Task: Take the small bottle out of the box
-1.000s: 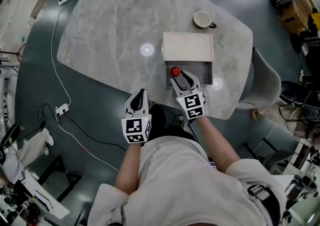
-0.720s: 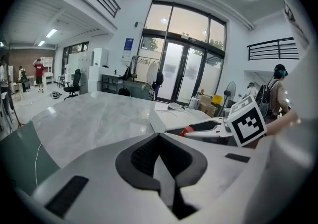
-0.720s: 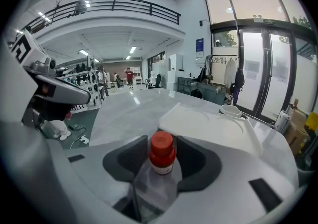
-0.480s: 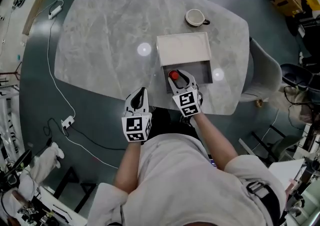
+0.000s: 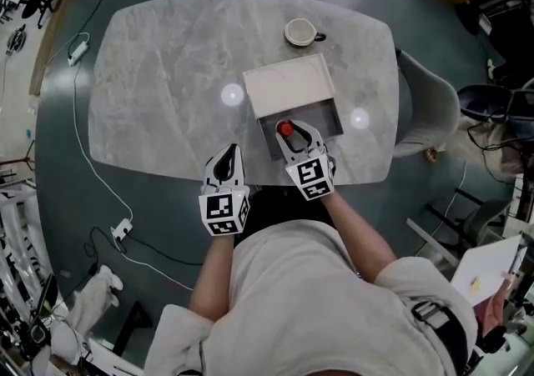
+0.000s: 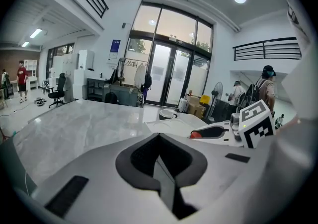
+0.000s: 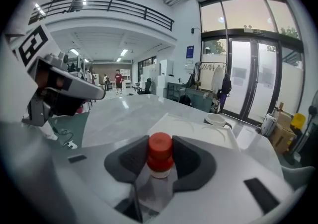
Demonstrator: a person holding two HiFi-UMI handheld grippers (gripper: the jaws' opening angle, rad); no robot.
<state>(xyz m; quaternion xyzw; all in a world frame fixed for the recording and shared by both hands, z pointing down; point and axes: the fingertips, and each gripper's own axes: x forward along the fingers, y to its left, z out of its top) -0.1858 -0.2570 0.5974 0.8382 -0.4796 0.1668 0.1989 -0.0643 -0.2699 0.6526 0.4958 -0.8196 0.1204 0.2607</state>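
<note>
A small clear bottle with a red cap stands upright in the near part of the open grey box on the marble table. My right gripper reaches into the box from the near side. Its jaws are closing, and the bottle stands between the dark pads, which meet the sides of the cap. My left gripper hovers at the table's near edge, left of the box, shut and empty; in its own view the left gripper points across the tabletop.
The box's white lid lies against the far side of the box. A white mug stands beyond it. A grey chair is at the table's right end. Cables run over the floor on the left.
The right gripper's jaws have narrowed around the red-capped bottle. The head camera has shifted, so the table sits further left in view. The left gripper has hardly moved.
</note>
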